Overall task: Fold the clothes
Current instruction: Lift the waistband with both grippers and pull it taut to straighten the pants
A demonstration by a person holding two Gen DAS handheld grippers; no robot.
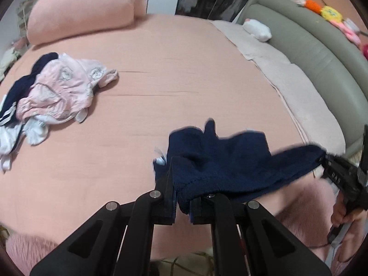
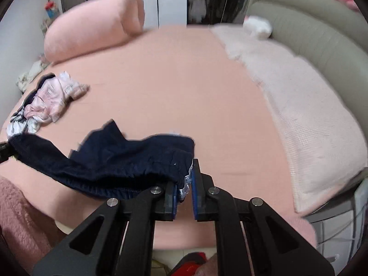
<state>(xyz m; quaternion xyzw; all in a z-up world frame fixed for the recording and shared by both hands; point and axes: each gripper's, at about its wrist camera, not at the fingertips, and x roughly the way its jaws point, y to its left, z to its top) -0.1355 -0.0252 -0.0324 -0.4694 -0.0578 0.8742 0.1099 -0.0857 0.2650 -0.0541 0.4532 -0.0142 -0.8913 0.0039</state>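
Note:
A navy blue garment (image 1: 230,158) hangs stretched between my two grippers above the near edge of the pink bed. My left gripper (image 1: 182,184) is shut on its left end. My right gripper (image 2: 185,181) is shut on its other end, where a bit of white lining shows; it also appears at the right edge of the left wrist view (image 1: 340,172). In the right wrist view the garment (image 2: 110,158) runs left to the other gripper at the frame edge. A pile of unfolded clothes (image 1: 53,92), pink, navy and white, lies on the bed's left side.
The pink bed sheet (image 1: 172,73) spreads wide ahead. A rolled pink duvet (image 1: 85,7) lies at the far left. A pale pink blanket (image 2: 299,105) runs along the grey padded headboard (image 1: 310,46) on the right. A white bundle (image 1: 257,30) sits near it.

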